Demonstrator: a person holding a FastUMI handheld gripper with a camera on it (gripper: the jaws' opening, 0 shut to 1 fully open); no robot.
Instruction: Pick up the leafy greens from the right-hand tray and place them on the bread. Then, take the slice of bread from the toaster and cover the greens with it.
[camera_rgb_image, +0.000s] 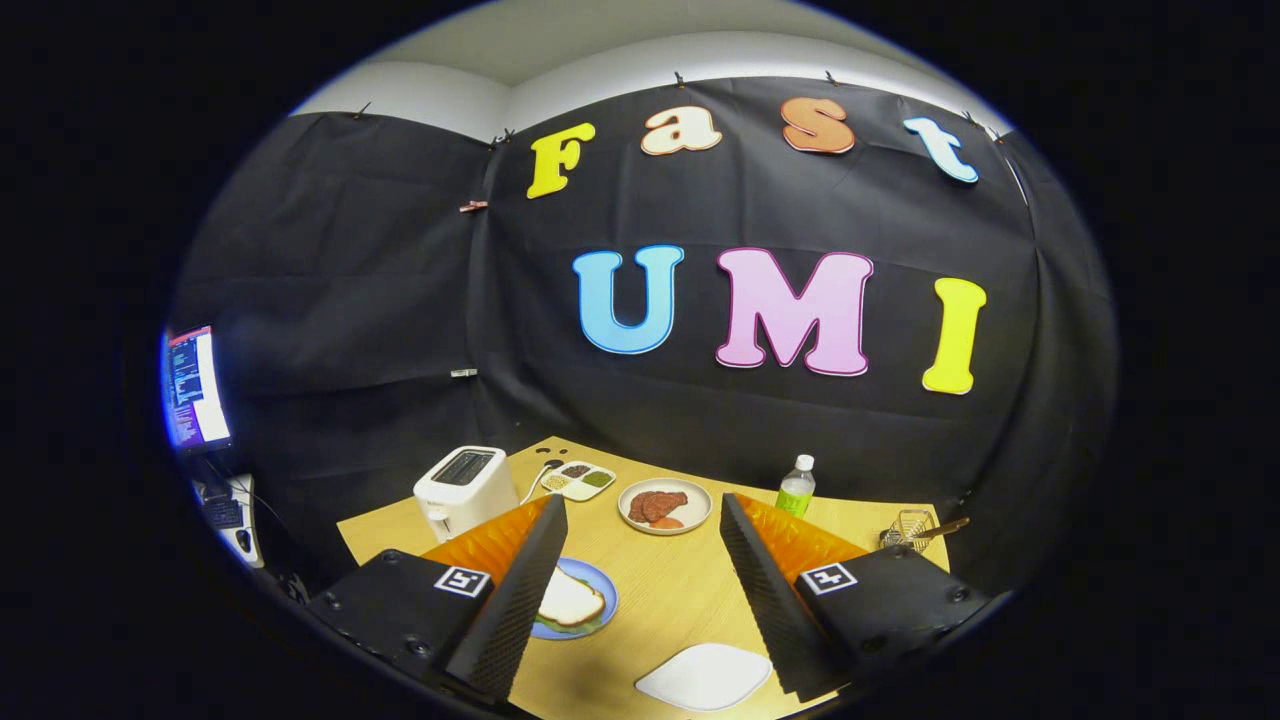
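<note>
My gripper (640, 545) hangs open above the wooden table (660, 600), with nothing between its fingers. Beside the left finger (520, 600) a blue plate (597, 585) carries a slice of bread (570, 603), and a green edge of leaf shows under the slice. The white toaster (463, 490) stands beyond the left finger at the table's far left; I cannot tell what is in its dark slot. A white tray (706, 676) lies low between the fingers, nearer the right one, with a bare surface.
A white plate with meat and a red slice (664, 506) sits beyond the fingers. Behind it are a divided condiment dish (578, 480) and a green bottle (796, 487). A small wire basket (908, 527) stands at the far right. A monitor (192, 388) glows off the table's left.
</note>
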